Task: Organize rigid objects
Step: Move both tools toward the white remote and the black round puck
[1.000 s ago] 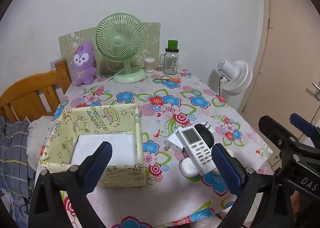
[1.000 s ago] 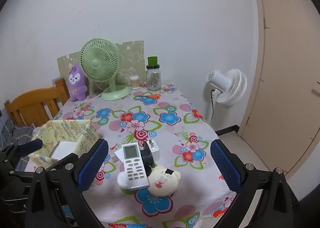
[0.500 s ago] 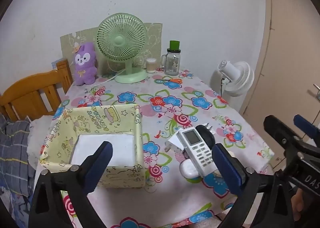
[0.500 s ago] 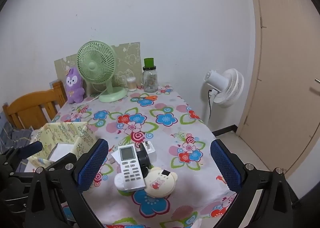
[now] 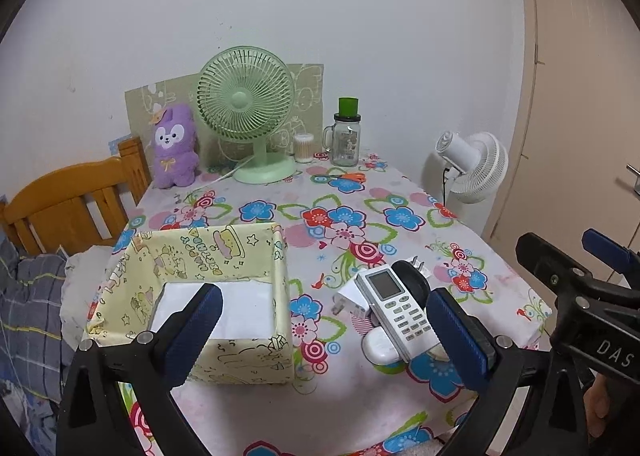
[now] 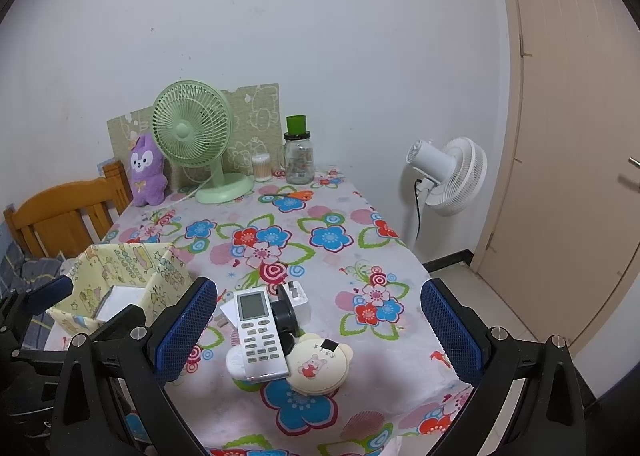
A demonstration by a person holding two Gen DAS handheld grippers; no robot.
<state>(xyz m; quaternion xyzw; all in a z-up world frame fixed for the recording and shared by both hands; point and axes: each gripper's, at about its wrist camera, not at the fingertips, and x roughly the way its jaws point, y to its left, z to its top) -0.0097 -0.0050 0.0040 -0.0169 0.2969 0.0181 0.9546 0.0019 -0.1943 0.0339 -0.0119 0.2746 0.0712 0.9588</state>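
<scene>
1. Sitting in a little heap near the front right of the worktop [image 5: 248, 400]: one white remote [image 5: 396, 306] on top, one black round thing [image 6: 285, 314] tucked under it, two white plug adapters [image 6: 300, 298], one white oval case [image 5: 380, 346] and one cream bear-faced compact [image 6: 320, 364]. The remote touches most of them.
2. One yellow cartoon-print box [image 5: 224, 248] stands just left of the heap, apart from it, with a white sheet on its bottom and nothing else inside that I can see.
3. Compared with a second ago, nothing in the pile or the box has shifted. The only change is the left hand-held gripper [image 5: 320, 328], whose jaws went a touch wider and now sit fully open with nothing between them.
4. The right hand-held gripper [image 6: 316, 330] looks the same as before: jaws wide open, empty, hovering over the front edge with the heap framed between its blue pads [image 6: 450, 332].
5. Further back: one green desk fan [image 5: 246, 111], one purple plush [image 5: 174, 145], one glass jar with a green lid [image 5: 346, 135], one tub of cotton swabs [image 5: 304, 143].
6. Off the worktop: one white standing fan [image 5: 472, 165], one wooden chair [image 5: 68, 199], one door [image 6: 568, 135].
</scene>
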